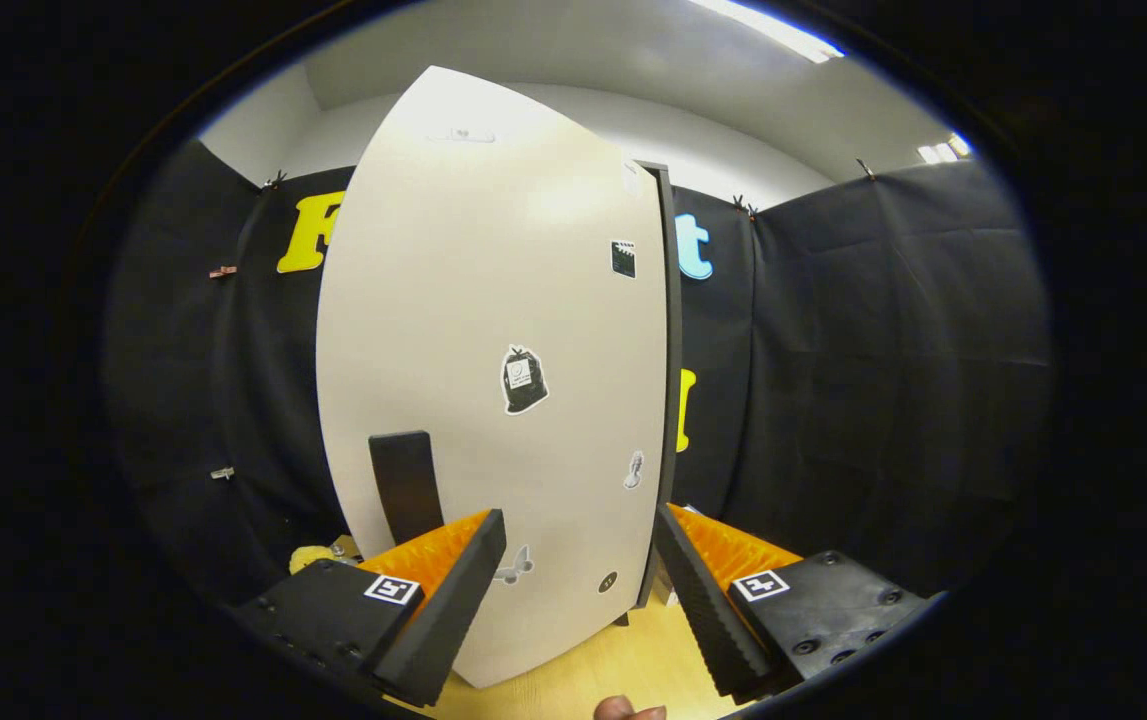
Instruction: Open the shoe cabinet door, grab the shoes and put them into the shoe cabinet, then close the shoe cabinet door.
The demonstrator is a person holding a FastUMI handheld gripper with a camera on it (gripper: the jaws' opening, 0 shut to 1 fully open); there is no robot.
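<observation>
Gripper view has us looking straight down our gripper (581,565), and its two fingers are spread wide apart with nothing clamped between them. The left fingertip (473,570) sits right in front of the tall off-white flat-panel shoe cabinet door (493,330), and the right fingertip (685,575) is just past the door's dark right-hand edge, so that edge falls in the gap between the fingers. We can't tell if either finger actually touches the panel.

On the door, just above the left finger, there's a black upright rectangular handle (405,485). The panel also carries a handful of small stickers (524,380), dark and grey ones, scattered over its middle and right side. The door stands upright on a light wooden floor (623,665).

Down past the left finger, at the foot of the door's left side, we can see a bit of something yellow and fuzzy (315,553), too hidden to say what it is. A fingertip of a person's hand (628,711) pokes in at the very bottom, between the gripper's fingers.
</observation>
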